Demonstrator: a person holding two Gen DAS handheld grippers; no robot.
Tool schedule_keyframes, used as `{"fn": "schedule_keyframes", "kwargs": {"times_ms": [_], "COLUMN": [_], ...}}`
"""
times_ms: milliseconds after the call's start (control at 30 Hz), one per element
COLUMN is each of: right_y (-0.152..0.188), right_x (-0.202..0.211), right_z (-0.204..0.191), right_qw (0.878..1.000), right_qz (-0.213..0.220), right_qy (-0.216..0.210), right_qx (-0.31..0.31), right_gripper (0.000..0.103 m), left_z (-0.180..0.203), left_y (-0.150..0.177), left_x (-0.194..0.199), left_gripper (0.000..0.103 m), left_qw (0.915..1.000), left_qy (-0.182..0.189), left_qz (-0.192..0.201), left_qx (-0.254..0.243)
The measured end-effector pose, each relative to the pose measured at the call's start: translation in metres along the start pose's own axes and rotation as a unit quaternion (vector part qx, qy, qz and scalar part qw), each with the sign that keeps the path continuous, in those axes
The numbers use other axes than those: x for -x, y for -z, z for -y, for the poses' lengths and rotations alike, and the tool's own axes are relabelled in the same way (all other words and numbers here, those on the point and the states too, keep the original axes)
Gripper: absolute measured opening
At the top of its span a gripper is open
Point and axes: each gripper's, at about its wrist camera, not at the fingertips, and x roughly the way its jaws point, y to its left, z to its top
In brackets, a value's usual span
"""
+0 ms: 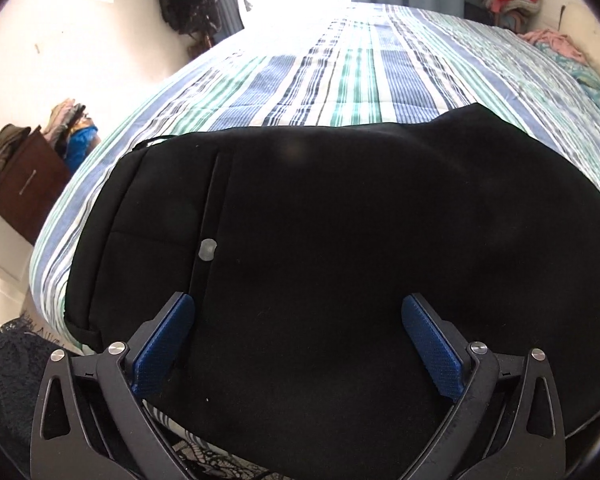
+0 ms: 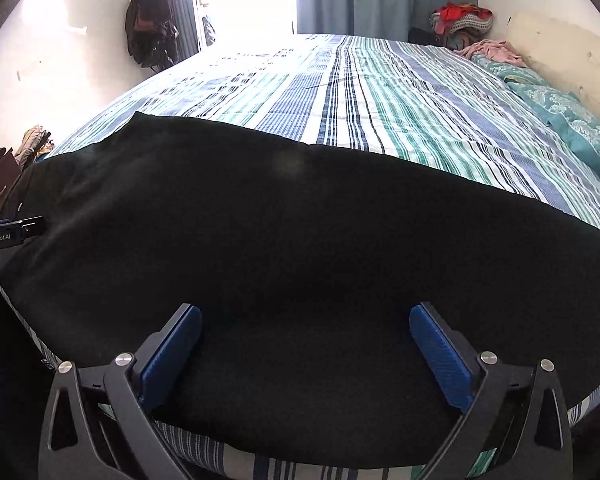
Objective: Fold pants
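Black pants (image 1: 340,240) lie flat across the near edge of a striped bed (image 1: 340,80). In the left wrist view a seam with a small grey button (image 1: 208,249) marks the waist end at the left. My left gripper (image 1: 298,308) is open, its blue pads just above the near part of the pants. The pants also fill the right wrist view (image 2: 300,240). My right gripper (image 2: 305,318) is open over their near edge, holding nothing. The tip of the left gripper (image 2: 16,230) shows at the left edge of the right wrist view.
The striped bed (image 2: 360,92) stretches far behind the pants. Teal pillows (image 2: 572,120) and pink cloth (image 2: 496,50) lie at the right. A brown dresser (image 1: 24,188) with piled clothes stands left of the bed. Dark bags (image 2: 148,20) hang on the wall.
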Motion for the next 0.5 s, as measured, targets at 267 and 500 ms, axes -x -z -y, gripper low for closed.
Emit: {"fn": "schedule_keyframes", "kwargs": {"times_ms": [267, 500], "right_y": [-0.012, -0.008], "right_x": [0.043, 0.058], "right_z": [0.025, 0.078], "right_qw": [0.998, 0.979], "right_qz": [0.046, 0.083], "right_qy": [0.001, -0.028], "right_qx": [-0.051, -0.181], "right_gripper": [0.103, 0.103], "left_z": [-0.004, 0.013], "left_y": [-0.003, -0.028], "left_x": [0.005, 0.056], "left_gripper": [0.102, 0.102], "left_qw": [1.0000, 0.9968], "left_qy": [0.005, 0.049], "left_qz": [-0.004, 0.064], "left_qx": [0.002, 0.001]}}
